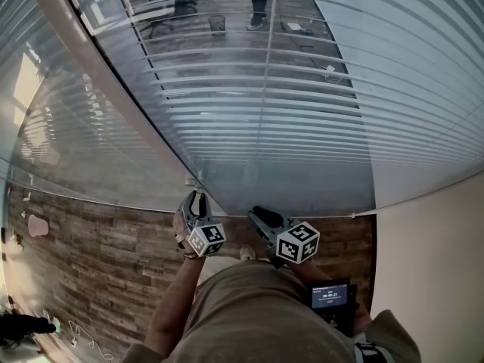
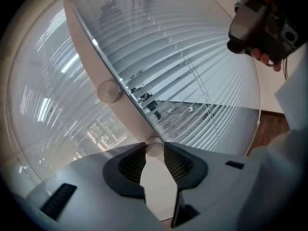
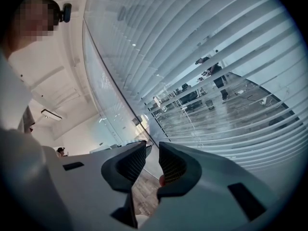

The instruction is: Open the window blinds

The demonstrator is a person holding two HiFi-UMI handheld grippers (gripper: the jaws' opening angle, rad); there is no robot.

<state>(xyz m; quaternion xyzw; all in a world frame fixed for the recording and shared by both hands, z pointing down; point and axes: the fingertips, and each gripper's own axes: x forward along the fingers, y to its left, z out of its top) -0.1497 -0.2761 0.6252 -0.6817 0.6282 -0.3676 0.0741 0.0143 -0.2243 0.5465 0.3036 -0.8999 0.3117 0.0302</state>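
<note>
The slatted window blinds (image 1: 302, 104) hang behind glass, their slats tilted partly apart so the room beyond shows through. A pale frame post (image 1: 106, 89) runs between two glass panes. On it sits a small round knob (image 2: 154, 149), seen in the head view as the knob (image 1: 190, 180) at the post's lower end. My left gripper (image 2: 154, 146) is shut on this knob, with both ribbed pads pressing its sides. In the head view the left gripper (image 1: 195, 197) points up at the post. My right gripper (image 1: 257, 212) hovers beside it, just right. In its own view the right gripper (image 3: 152, 149) stands slightly open with nothing between its jaws.
A second round knob (image 2: 109, 91) sits higher on the post. A beige wall (image 1: 439, 263) closes the right side. Wooden floor (image 1: 98, 255) lies below the glass, with cables at the lower left. Someone stands beyond the blinds (image 1: 259, 6). A small screen device (image 1: 330, 296) hangs at my waist.
</note>
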